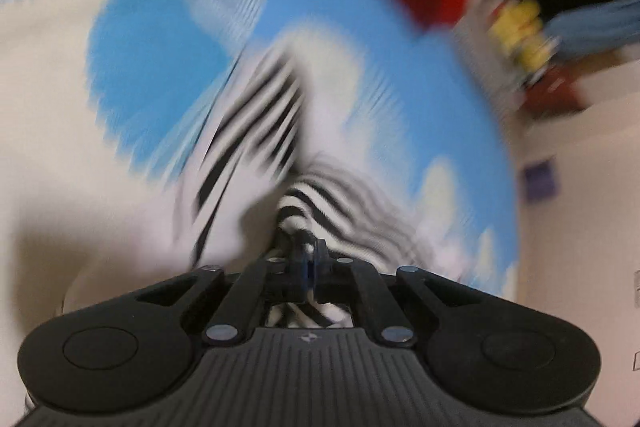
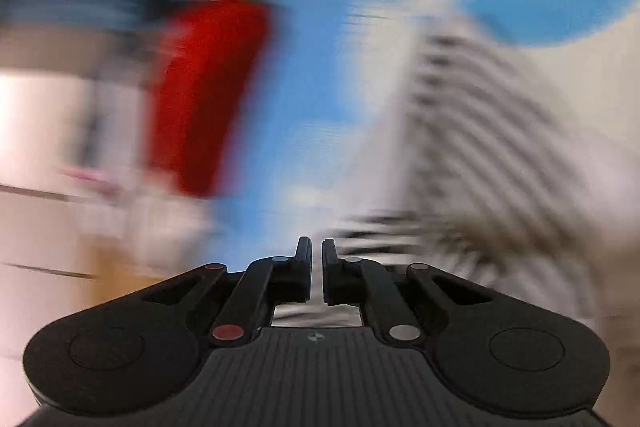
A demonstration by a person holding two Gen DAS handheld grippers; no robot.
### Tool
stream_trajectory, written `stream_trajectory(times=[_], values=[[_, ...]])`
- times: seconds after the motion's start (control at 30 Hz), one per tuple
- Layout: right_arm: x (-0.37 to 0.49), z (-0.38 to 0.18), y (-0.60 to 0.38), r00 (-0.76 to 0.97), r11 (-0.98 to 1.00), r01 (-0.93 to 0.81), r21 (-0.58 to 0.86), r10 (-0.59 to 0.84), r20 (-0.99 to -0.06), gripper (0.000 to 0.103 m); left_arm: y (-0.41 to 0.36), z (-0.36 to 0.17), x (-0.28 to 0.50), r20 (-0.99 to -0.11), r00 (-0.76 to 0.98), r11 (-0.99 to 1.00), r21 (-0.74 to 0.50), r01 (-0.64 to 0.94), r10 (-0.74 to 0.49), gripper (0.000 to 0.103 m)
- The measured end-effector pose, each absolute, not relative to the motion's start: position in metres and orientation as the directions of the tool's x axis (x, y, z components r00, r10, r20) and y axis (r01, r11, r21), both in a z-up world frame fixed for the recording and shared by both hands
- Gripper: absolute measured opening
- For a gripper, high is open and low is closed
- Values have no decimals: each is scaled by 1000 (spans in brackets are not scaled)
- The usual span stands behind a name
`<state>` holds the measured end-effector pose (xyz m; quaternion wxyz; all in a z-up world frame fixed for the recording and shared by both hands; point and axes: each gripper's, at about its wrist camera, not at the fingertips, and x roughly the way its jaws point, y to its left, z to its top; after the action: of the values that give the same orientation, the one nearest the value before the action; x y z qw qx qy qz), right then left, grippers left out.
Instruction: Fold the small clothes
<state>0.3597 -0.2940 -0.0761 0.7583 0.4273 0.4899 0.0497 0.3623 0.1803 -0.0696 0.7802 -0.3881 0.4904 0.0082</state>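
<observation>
While our left gripper [image 1: 307, 259] pinches the striped garment [image 1: 304, 199] over the blue-and-white sheet [image 1: 160, 67], our right gripper [image 2: 317, 253] looks closed on nothing visible; we should regrip an edge, then fold slowly, keeping cloth taut.

Red object [image 2: 208, 95] and surroundings blurred
</observation>
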Motion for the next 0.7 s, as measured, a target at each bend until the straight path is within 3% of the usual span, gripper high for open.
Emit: stream_trajectory(times=[0.07,0.13,0.17,0.2,0.23,0.27,0.37,0.47,0.6,0.63,0.7], values=[[356,-80,-294,497,674,412,613,397,-772,6,180,-75,361,-794,504,702,-571,-426,-340,8],[352,-77,-296,532,618,432,657,413,-739,13,182,-68,361,-784,534,702,-573,-423,-317,20],[351,-71,-294,550,620,420,663,407,-729,27,184,-63,360,-776,552,703,-574,-420,-304,23],[350,-63,-290,561,639,398,658,398,-726,37,186,-57,359,-769,572,705,-572,-419,-284,33],[350,-57,-284,563,657,377,652,397,-725,54,188,-54,358,-766,584,709,-568,-419,-269,39],[352,-54,-280,558,668,356,654,409,-722,56,190,-52,357,-765,588,711,-566,-417,-264,40],[353,-59,-261,460,705,296,644,485,-743,55,188,-53,360,-764,578,710,-575,-407,-287,40],[350,-75,-241,346,768,305,563,461,-817,55,185,-54,362,-770,563,722,-569,-393,-301,40],[351,-81,-224,315,794,266,547,464,-828,55,178,-59,365,-777,557,745,-551,-376,-293,38],[351,-80,-221,323,802,244,545,462,-826,55,176,-60,365,-781,558,752,-540,-378,-281,25],[353,-75,-215,344,817,183,547,468,-814,30,176,-58,363,-778,573,765,-527,-371,-258,4]])
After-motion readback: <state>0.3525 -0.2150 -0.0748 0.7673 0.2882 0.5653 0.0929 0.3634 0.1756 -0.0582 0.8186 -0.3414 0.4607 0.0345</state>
